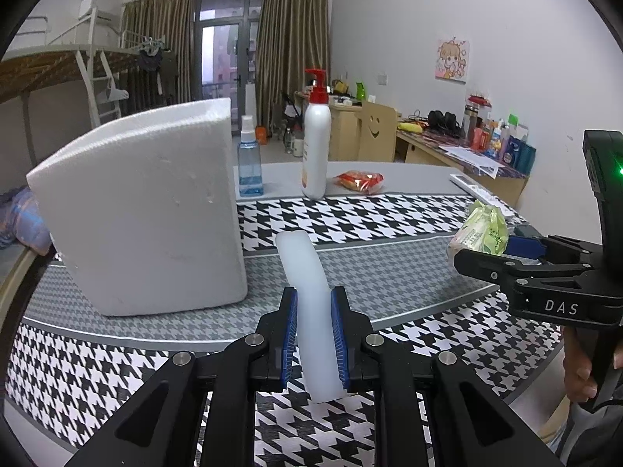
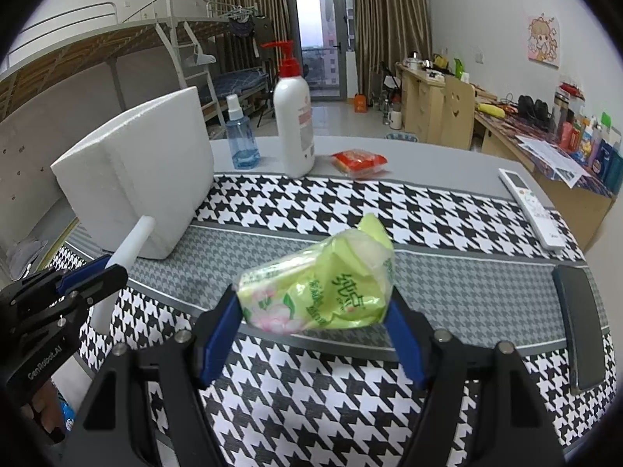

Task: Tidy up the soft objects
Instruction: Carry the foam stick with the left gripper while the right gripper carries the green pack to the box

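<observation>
Tablecloth [image 2: 350,210] black-and-white houndstooth with a finer grey houndstooth band. Foam box [image 1: 144,210] white. Foam strip [image 1: 307,303] translucent white. Tissue pack [image 2: 319,292] lime green, pink flowers. Pump bottle [image 2: 293,124] white, red pump. Spray bottle [image 2: 241,136] blue. Gripper pads [image 1: 290,334] blue, frames black.

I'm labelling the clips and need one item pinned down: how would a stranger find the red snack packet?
Start at the big white foam box on the houndstooth tablecloth. Right of it stand a blue spray bottle and a tall white pump bottle. The red snack packet lies flat just right of that pump bottle, the only red, crinkly thing there.
</observation>
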